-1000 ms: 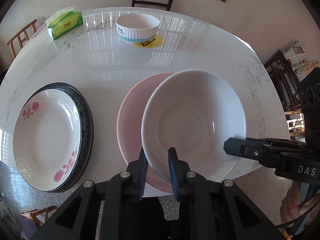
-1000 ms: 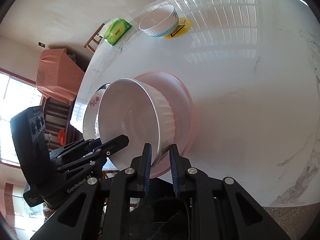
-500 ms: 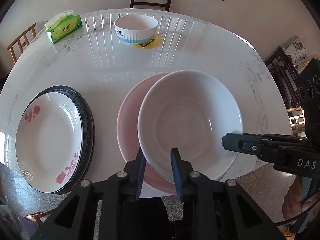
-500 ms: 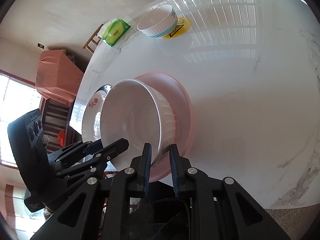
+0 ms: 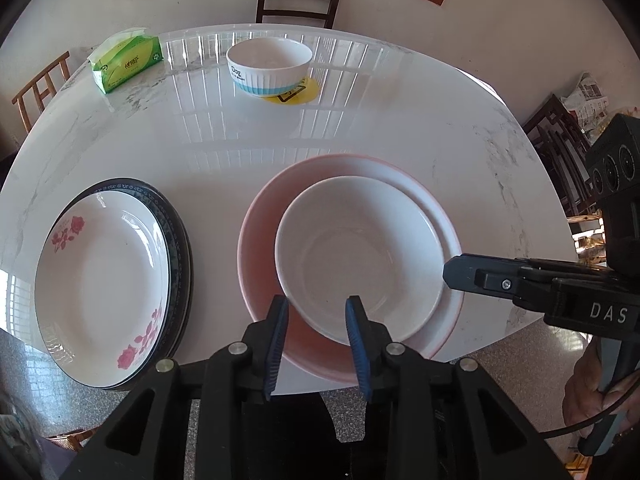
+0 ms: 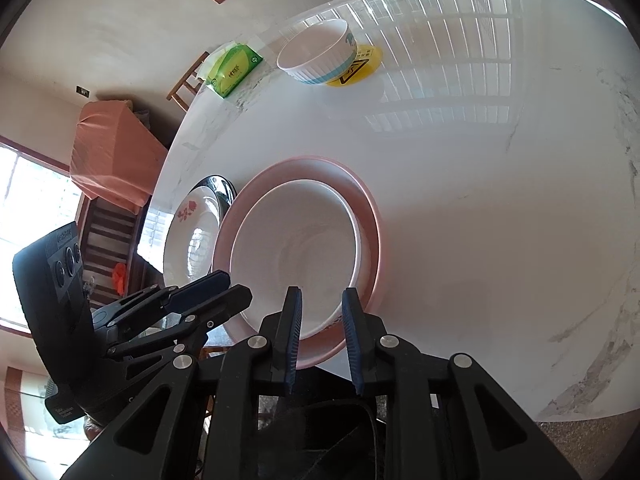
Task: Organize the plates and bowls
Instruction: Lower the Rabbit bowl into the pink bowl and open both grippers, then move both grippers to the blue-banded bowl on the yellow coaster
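A large white bowl (image 5: 360, 252) sits nested in a pink bowl (image 5: 260, 240) near the table's front edge; both show in the right wrist view, the white bowl (image 6: 296, 252) inside the pink bowl (image 6: 370, 216). My left gripper (image 5: 316, 308) is open, its jaws astride the white bowl's near rim without gripping. My right gripper (image 6: 318, 304) is open at the same bowl's near rim. A white rose-patterned plate (image 5: 100, 280) lies on a dark-rimmed plate (image 5: 180, 236) to the left. A small white and blue bowl (image 5: 269, 65) stands at the far side.
The small bowl stands on a yellow coaster (image 5: 304, 92). A green tissue pack (image 5: 126, 62) lies at the far left of the white marble table (image 5: 400, 128). Chairs stand around the table. The right gripper's body (image 5: 560, 292) reaches in from the right.
Both grippers opened and let go of the white bowl. The bowl dropped from its tilted, lifted pose to sit level inside the pink bowl. Both grippers drew back slightly.
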Tool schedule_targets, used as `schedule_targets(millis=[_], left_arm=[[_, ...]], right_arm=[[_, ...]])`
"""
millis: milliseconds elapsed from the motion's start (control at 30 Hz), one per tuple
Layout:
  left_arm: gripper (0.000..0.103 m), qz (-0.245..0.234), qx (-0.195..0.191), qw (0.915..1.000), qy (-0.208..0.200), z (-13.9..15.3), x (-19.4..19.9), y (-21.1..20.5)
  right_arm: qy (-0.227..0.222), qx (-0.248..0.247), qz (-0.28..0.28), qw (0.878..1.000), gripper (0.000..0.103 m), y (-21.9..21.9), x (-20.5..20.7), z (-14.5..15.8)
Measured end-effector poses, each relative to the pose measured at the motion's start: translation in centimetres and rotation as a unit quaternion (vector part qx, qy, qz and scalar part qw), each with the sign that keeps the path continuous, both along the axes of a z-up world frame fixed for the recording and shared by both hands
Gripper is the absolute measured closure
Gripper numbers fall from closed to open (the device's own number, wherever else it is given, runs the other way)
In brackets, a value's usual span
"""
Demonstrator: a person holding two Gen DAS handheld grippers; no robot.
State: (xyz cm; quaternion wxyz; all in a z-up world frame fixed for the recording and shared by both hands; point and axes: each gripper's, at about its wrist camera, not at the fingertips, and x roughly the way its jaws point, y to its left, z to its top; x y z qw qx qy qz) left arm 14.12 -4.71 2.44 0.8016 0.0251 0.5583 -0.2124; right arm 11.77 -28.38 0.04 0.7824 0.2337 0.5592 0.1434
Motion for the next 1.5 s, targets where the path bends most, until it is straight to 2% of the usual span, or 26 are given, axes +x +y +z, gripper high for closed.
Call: schedule_targets(millis=[167, 300, 467, 567, 700, 800, 1000, 1133, 1200, 1333, 1500], left_arm=[[0.072, 0.006, -0.008, 0.9998, -0.020, 1.3, -0.1, 0.9], [0.069, 0.013, -0.016, 0.9994, -0.029, 2.1, 0.3, 1.7], [0.066, 0.023, -0.017, 0.9989, -0.037, 2.5, 1.3, 2.4], [0.064, 0.032, -0.020, 0.9984, -0.043, 2.6, 2.4, 2.8], [0.063, 0.052, -0.020, 0.9974, -0.046, 2.4, 4.6, 3.3], [0.062, 0.061, -0.025, 0.9972, -0.036, 1.9, 6.6, 3.6], [0.062, 0.081, -0.012, 0.9962, -0.030, 0.4, 11.1, 3.7], [0.062, 0.083, -0.046, 0.9953, -0.020, -0.4, 14.5, 3.6], [0.062, 0.082, -0.065, 0.9941, -0.027, -0.5, 16.0, 3.4], [0.061, 0.086, -0.080, 0.9929, -0.018, -0.9, 19.5, 2.9], [0.060, 0.107, -0.118, 0.9872, 0.003, -1.4, 23.3, 2.9]], right_arm=[[-0.007, 0.017, -0.011, 1.000, 0.075, -1.3, -0.3, 0.4], [-0.040, 0.010, -0.016, 0.999, 0.075, -2.7, -0.5, 1.8], [-0.106, -0.069, -0.001, 0.992, 0.072, -3.9, -0.5, 3.9], [-0.125, -0.107, 0.002, 0.986, 0.065, -4.8, 0.3, 4.1], [-0.125, -0.127, 0.007, 0.984, 0.061, -5.6, 2.2, 3.2], [-0.118, -0.123, 0.015, 0.985, 0.060, -6.1, 3.8, 1.8], [-0.115, -0.139, 0.021, 0.983, 0.056, -7.2, 7.0, -0.5], [-0.125, -0.155, 0.026, 0.980, 0.055, -7.5, 9.2, -1.4], [-0.133, -0.162, 0.028, 0.977, 0.055, -7.5, 10.6, -1.5], [-0.141, -0.143, 0.033, 0.979, 0.055, -7.0, 13.9, -1.6], [-0.134, -0.082, 0.032, 0.987, 0.054, -6.4, 18.0, -1.4]])
